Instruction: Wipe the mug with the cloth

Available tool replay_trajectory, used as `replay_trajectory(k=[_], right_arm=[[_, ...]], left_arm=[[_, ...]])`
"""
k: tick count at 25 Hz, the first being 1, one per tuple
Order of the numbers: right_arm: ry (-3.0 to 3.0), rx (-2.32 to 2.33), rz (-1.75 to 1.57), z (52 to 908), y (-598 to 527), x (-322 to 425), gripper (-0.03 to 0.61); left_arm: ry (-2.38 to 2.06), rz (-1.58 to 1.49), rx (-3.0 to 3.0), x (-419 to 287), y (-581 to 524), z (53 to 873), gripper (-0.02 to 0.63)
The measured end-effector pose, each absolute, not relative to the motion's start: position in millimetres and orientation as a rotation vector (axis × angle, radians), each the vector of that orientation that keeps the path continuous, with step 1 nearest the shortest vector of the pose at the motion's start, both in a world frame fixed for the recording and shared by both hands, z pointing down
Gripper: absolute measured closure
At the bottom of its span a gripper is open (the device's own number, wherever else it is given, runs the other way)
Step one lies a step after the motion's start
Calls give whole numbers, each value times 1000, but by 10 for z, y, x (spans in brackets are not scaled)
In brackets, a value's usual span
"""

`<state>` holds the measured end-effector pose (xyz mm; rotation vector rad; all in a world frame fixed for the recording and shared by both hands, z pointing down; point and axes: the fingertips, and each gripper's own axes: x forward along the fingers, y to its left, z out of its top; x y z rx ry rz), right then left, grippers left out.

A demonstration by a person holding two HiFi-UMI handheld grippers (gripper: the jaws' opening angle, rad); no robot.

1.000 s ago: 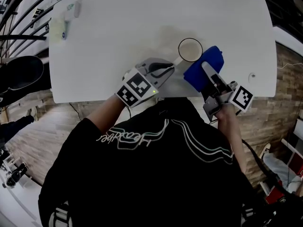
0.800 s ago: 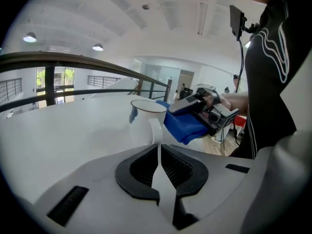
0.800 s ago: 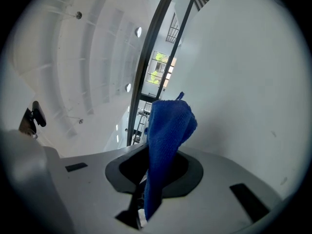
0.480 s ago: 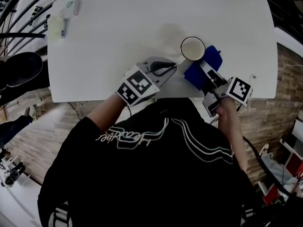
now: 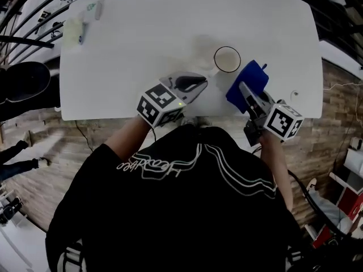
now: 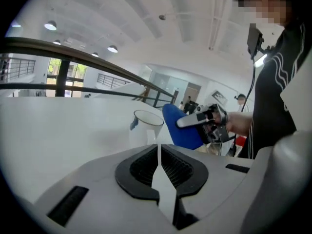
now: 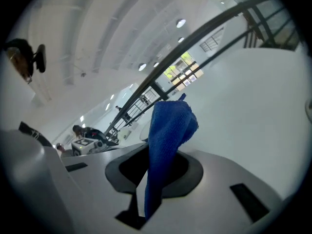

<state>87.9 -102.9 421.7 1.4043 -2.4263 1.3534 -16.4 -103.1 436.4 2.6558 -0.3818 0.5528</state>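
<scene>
A white mug (image 5: 227, 59) stands upright on the white table (image 5: 142, 44). My left gripper (image 5: 199, 81) comes at it from the left and is shut on the mug's thin handle (image 6: 158, 165). In the left gripper view the mug (image 6: 147, 126) sits just beyond the jaws of that gripper (image 6: 158, 152). My right gripper (image 5: 245, 89) is shut on a blue cloth (image 5: 248, 81), which it holds close against the mug's right side. In the right gripper view the cloth (image 7: 168, 130) rises from between the jaws of that gripper (image 7: 148, 189) and hides most of the mug.
A pale green item (image 5: 72, 33) and a small white one (image 5: 96, 9) lie at the table's far left corner. A small dot-like thing (image 5: 294, 94) sits near the right edge. The table's front edge runs just under both grippers. A dark round object (image 5: 25, 84) is off the table to the left.
The right gripper with the blue cloth has shifted along the mug's right side, first up against it, then slightly back and lower. The left gripper has kept its hold on the handle.
</scene>
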Motion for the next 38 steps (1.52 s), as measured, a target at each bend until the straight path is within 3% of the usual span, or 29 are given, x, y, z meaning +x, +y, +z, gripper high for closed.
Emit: replay_trajectory(k=[9, 15, 38], right_arm=[[-2773, 1085, 733, 2756, -620, 676, 525], [-2872, 954, 535, 1965, -186, 730, 525], [-2902, 946, 490, 1928, 290, 884, 525]], left_arm=[[-433, 254, 2692, -24, -649, 2884, 603], [-481, 190, 2814, 132, -178, 1968, 606], [-616, 214, 2822, 262, 314, 1818, 606]])
